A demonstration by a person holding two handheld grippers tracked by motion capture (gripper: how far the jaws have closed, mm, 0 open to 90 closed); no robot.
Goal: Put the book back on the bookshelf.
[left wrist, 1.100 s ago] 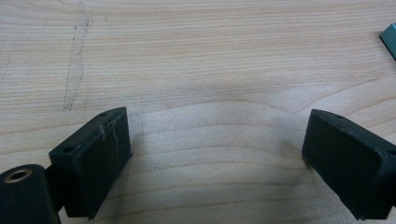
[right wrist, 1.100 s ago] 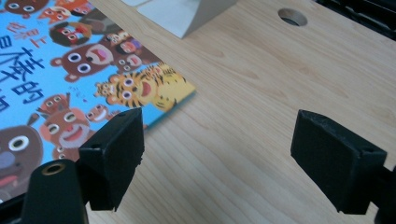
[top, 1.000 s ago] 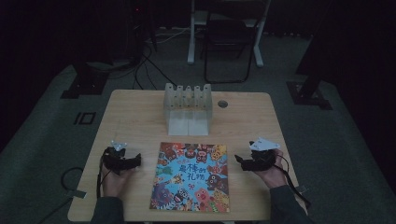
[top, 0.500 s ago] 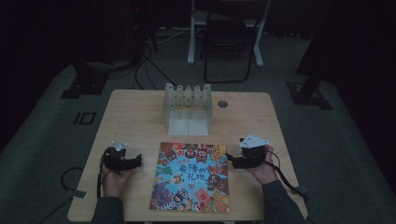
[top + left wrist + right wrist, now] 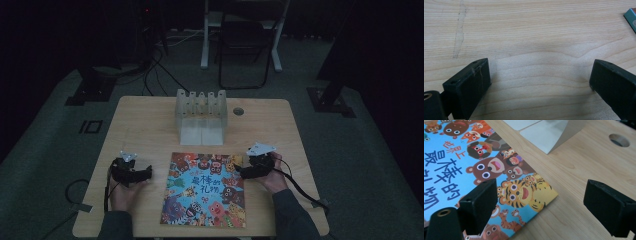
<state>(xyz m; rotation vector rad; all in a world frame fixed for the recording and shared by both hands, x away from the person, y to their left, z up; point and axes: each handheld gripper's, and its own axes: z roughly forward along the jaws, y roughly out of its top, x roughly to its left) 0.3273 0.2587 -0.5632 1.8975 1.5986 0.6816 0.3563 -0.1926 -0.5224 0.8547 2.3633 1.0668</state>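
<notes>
right gripper (image 5: 242,171): jaws wide, straddling book (image 5: 206,189) corner (tiger side), holding nothing | left gripper (image 5: 145,174): jaws wide over bare table (image 5: 150,125)

Left gripper (image 5: 131,172): black body, grey three-cornered plate on top, black cable trailing off the table edge. Right gripper (image 5: 256,165): same build, cable running back past the wrist. Jaws are blocky matte-black pads with small screw holes. Both sleeves dark.
</notes>
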